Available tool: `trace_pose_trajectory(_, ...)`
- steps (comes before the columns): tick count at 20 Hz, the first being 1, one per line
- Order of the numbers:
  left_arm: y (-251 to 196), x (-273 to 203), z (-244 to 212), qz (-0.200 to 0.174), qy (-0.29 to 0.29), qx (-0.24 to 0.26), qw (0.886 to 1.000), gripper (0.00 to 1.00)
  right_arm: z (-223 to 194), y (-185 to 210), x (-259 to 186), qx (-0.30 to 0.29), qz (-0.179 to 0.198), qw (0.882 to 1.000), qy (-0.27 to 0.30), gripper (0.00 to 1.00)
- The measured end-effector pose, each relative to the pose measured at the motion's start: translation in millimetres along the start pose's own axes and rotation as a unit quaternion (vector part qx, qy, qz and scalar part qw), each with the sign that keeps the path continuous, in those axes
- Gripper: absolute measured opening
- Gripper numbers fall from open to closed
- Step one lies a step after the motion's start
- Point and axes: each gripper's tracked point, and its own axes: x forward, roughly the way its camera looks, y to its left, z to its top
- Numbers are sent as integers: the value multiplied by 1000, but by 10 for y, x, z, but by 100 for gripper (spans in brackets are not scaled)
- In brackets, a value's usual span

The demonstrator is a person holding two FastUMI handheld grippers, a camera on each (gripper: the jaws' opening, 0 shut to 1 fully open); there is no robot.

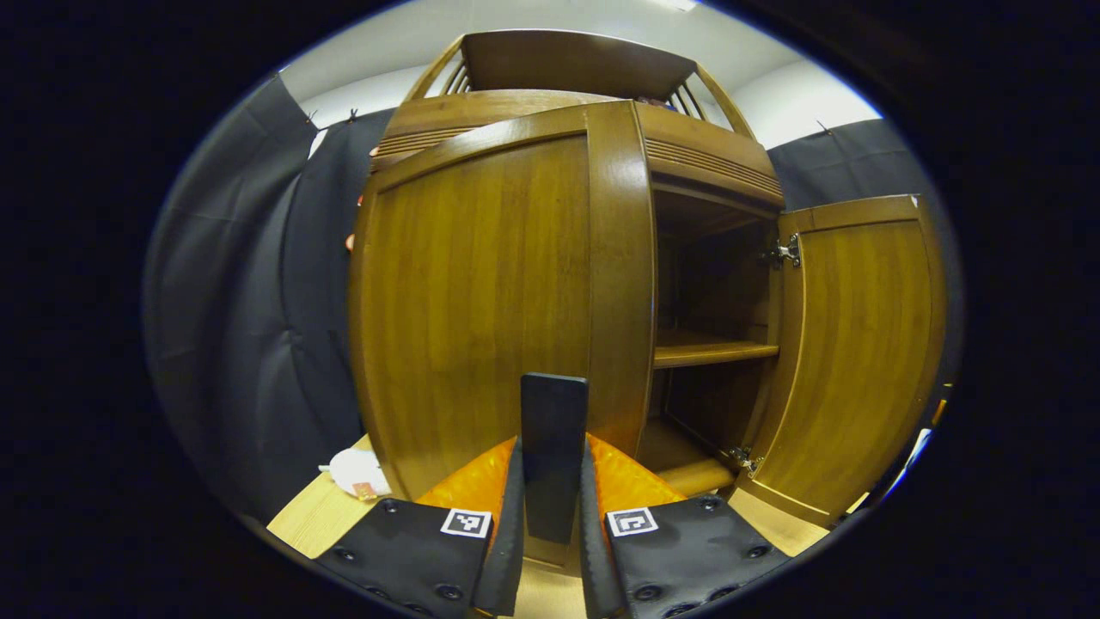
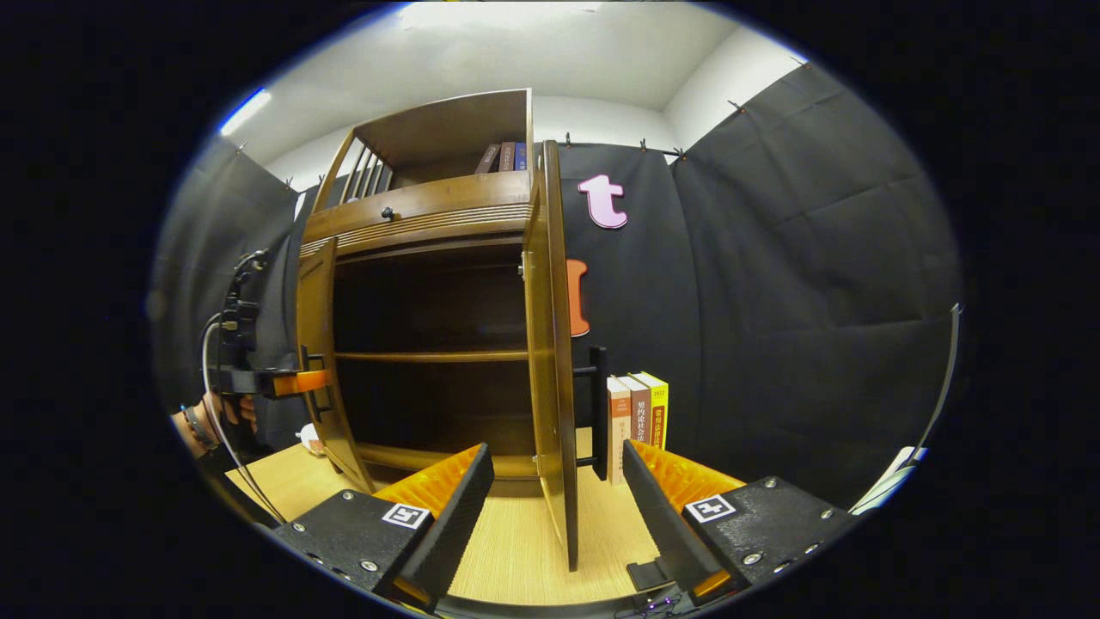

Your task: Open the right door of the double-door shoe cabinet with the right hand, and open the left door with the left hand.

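Observation:
The wooden shoe cabinet (image 1: 550, 120) stands on a light table. In the left gripper view my left gripper (image 1: 553, 449) is shut on the black vertical handle (image 1: 554, 404) of the left door (image 1: 473, 309), which is swung partly out. The right door (image 1: 859, 344) stands wide open, baring the shelf (image 1: 713, 351). In the right gripper view the right door (image 2: 554, 361) is edge-on, its black handle (image 2: 598, 411) on the far side. My right gripper (image 2: 559, 454) is open, a finger on either side of that door's edge and apart from it. The left gripper (image 2: 292, 381) shows at the left door (image 2: 318, 344).
Three upright books (image 2: 638, 413) stand on the table (image 2: 516, 542) to the right of the cabinet. More books (image 2: 503, 156) sit in the top shelf. A white crumpled object (image 1: 357, 473) lies on the table at the cabinet's left. A hand (image 2: 215, 413) holds the left gripper.

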Motion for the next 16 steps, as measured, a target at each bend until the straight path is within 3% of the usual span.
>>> trace_pose_trajectory(2,148,-187,10,12,-2,7,1000,36,-19,36,24,0,3,1000,3,92)
trace_pose_trajectory(9,651,-654,53,48,-18,15,999,27,39,104,46,1,9,1000,0,92)
trace_pose_trajectory(16,1207,-917,86,107,-29,9,994,15,24,101,56,-1,4,1000,1,92)
